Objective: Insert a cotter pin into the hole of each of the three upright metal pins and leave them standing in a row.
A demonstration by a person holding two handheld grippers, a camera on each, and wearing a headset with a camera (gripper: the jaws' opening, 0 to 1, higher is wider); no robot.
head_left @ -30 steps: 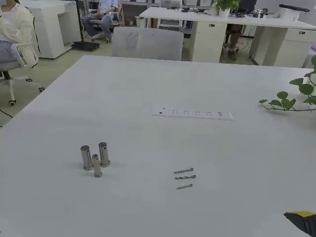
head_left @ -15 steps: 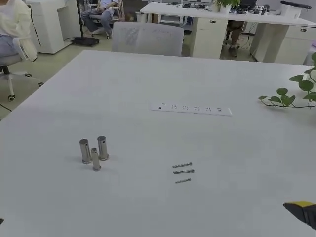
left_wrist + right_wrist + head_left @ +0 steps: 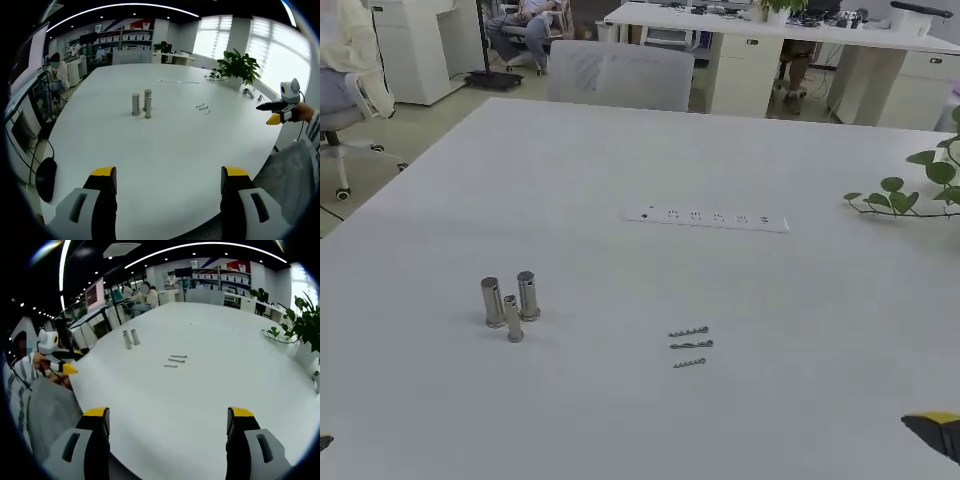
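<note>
Three upright metal pins (image 3: pixel 510 303) stand close together on the white table (image 3: pixel 620 420), left of centre. Three cotter pins (image 3: pixel 690 346) lie side by side to their right. My left gripper (image 3: pixel 169 176) is open and holds nothing, well short of the metal pins (image 3: pixel 142 103) and the cotter pins (image 3: pixel 202 106). My right gripper (image 3: pixel 168 416) is also open with nothing between its jaws, far back from the cotter pins (image 3: pixel 175 361) and the metal pins (image 3: pixel 130 338). In the head view the right gripper (image 3: pixel 935 430) shows a yellow tip at the lower right.
A white power strip (image 3: pixel 707 219) lies across the table's middle, beyond the pins. A trailing plant (image 3: pixel 918 192) reaches in from the right edge. A grey chair (image 3: pixel 620 80) stands at the far side. People sit at desks in the background.
The head view has shifted a little, so everything sits higher in the picture. The metal pins and cotter pins have not moved. A gripper tip has edged into the lower left corner.
</note>
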